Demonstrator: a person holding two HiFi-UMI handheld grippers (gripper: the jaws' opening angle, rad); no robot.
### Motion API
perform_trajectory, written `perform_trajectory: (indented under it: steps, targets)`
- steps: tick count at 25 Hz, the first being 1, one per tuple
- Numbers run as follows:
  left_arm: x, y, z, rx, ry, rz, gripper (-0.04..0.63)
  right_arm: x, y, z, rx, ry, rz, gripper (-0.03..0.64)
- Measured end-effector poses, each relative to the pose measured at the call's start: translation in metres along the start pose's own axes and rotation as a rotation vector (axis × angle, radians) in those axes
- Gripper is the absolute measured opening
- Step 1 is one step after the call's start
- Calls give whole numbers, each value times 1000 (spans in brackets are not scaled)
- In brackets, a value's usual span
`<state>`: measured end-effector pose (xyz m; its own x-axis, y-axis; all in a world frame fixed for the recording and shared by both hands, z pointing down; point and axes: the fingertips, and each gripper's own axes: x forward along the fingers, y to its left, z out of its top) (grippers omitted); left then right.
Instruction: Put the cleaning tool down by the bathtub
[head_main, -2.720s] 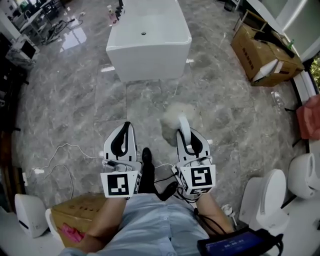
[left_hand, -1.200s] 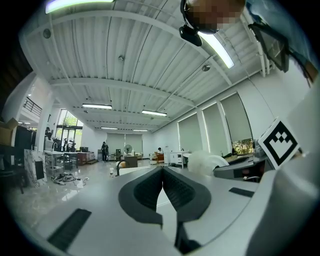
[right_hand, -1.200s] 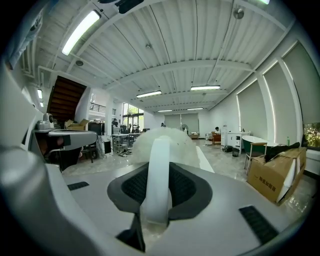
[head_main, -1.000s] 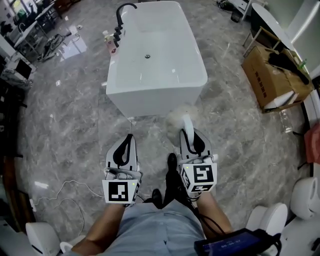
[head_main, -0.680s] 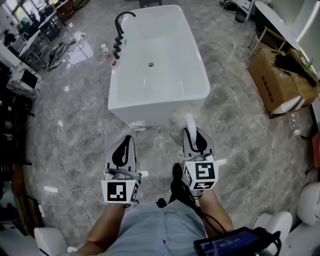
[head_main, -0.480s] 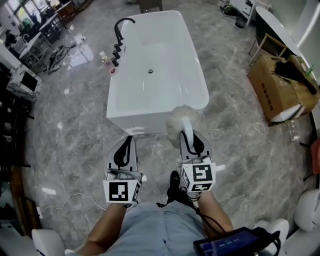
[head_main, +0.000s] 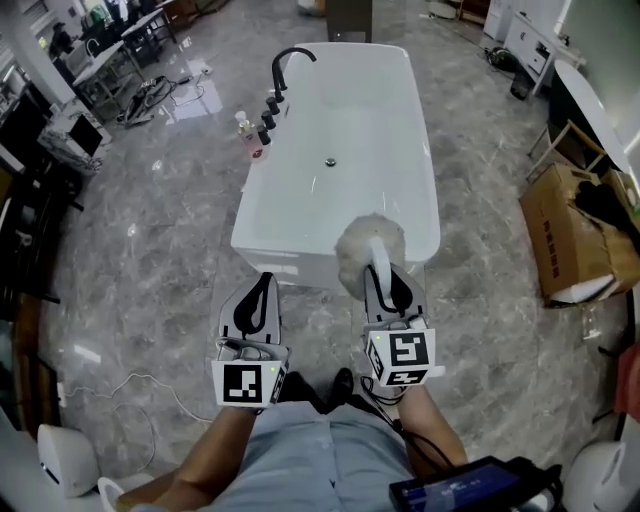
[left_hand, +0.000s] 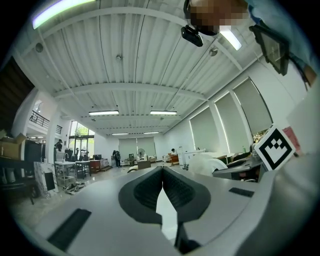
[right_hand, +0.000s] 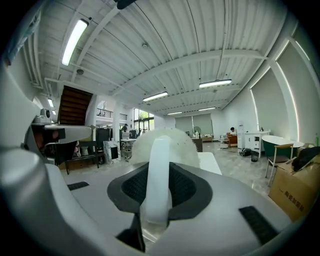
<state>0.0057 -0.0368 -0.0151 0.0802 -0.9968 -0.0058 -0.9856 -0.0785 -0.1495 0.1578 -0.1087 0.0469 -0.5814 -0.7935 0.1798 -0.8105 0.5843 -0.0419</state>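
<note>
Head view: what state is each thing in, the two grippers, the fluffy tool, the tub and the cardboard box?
left gripper: shut, nothing between its jaws.
right gripper: shut on the cleaning tool's handle.
cleaning tool: held up, fluffy head pointing toward the bathtub.
bathtub: empty.
cardboard box: flaps open.

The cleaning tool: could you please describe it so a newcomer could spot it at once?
Start at the white bathtub on the grey floor. Over its near end, the right gripper holds the cleaning tool: a white handle ending in a round fluffy head, the only fuzzy thing around.
</note>
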Motion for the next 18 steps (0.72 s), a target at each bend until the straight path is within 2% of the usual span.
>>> perform_trajectory:
  steps: [7, 18]
  targets:
    - [10, 25, 1, -13, -21, 41, 17, 31, 19, 10, -30, -5, 50, 97]
    - [37, 56, -25, -83, 22, 9, 17, 70, 42, -17, -19, 81, 48, 97]
